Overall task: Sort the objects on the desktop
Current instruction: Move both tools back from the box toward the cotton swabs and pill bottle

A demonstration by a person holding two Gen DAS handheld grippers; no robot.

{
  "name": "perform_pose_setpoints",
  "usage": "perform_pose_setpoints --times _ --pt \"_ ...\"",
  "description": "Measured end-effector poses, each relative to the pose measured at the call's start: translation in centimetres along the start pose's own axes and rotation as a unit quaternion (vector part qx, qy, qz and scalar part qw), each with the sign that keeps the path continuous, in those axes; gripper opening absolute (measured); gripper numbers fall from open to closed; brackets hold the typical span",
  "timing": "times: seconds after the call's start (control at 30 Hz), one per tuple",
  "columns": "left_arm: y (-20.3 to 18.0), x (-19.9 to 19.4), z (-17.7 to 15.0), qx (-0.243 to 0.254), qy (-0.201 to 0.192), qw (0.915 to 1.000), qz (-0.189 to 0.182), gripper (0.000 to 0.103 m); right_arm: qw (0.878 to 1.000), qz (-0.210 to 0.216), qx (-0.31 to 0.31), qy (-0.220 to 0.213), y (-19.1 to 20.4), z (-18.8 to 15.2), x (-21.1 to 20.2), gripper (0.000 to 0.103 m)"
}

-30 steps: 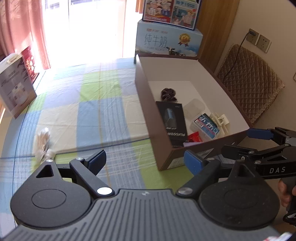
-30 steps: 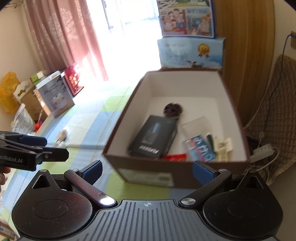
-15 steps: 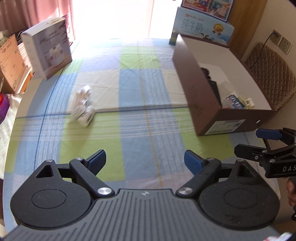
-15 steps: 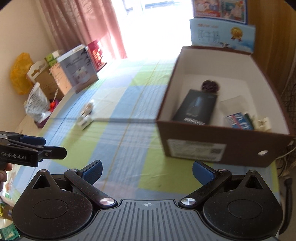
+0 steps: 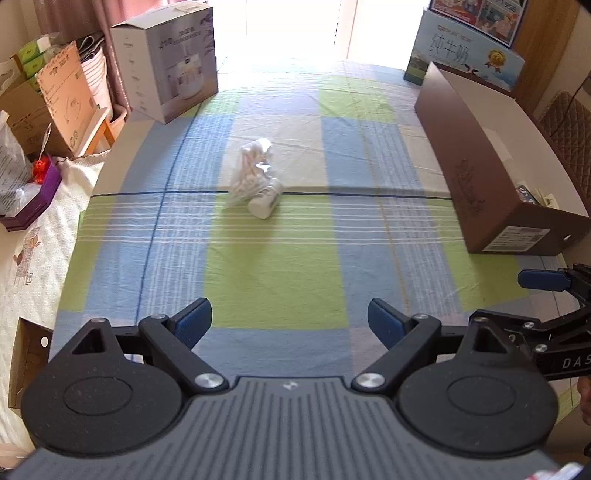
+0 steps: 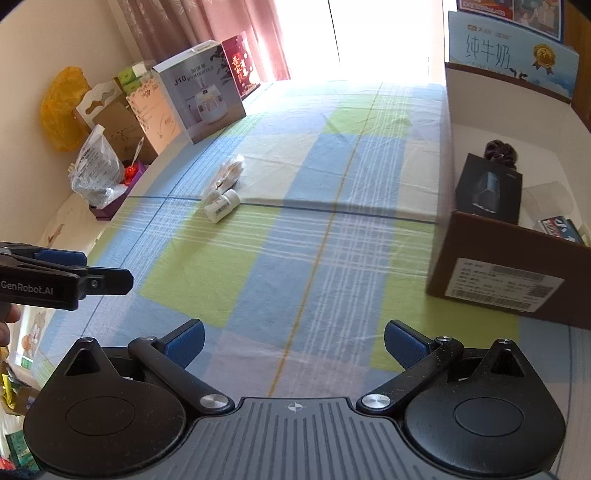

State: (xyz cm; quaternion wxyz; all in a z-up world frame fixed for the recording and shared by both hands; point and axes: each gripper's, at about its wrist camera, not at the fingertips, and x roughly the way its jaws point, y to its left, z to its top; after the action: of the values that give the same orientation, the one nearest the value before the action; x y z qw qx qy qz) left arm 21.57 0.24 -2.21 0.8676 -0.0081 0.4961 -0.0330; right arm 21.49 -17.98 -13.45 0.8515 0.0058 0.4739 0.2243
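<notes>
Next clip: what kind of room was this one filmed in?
Probably a home living or dining room: a table under a checked cloth, curtains by a bright window, and retail boxes such as a humidifier box stacked along the wall.

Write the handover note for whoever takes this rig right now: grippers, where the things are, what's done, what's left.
Left gripper: open, empty, above the checked tablecloth.
Right gripper: open, empty, above the same cloth.
On the cloth: a small white plastic bottle lying on its side, touching a crinkled clear bag of white pieces.
Done: the open brown cardboard box already holds a black carton, a dark round item and a blue packet.
Left: bottle and bag probably go into the box next.
</notes>
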Motion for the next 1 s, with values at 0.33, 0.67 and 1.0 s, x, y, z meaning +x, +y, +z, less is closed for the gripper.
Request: perform_pose_setpoints --times 0.33,0.67,1.0 --pt "4.2 1.0 -0.1 -0.016 0.010 0.9998 0.009 0.089 1.000 -0.016 -0.006 0.000 2.8 1.2 3.4 0.101" --pt "7.5 2.9 1.5 -0.012 0.011 0.9998 0.014 0.089 0.999 -0.023 -0.024 -0.003 5.4 3.1 8.0 0.101" --pt "10.1 5.8 3.5 -0.009 0.015 0.9996 0.020 0.089 0.999 -0.033 -0.037 -0.012 6.9 5.4 12.5 0.101"
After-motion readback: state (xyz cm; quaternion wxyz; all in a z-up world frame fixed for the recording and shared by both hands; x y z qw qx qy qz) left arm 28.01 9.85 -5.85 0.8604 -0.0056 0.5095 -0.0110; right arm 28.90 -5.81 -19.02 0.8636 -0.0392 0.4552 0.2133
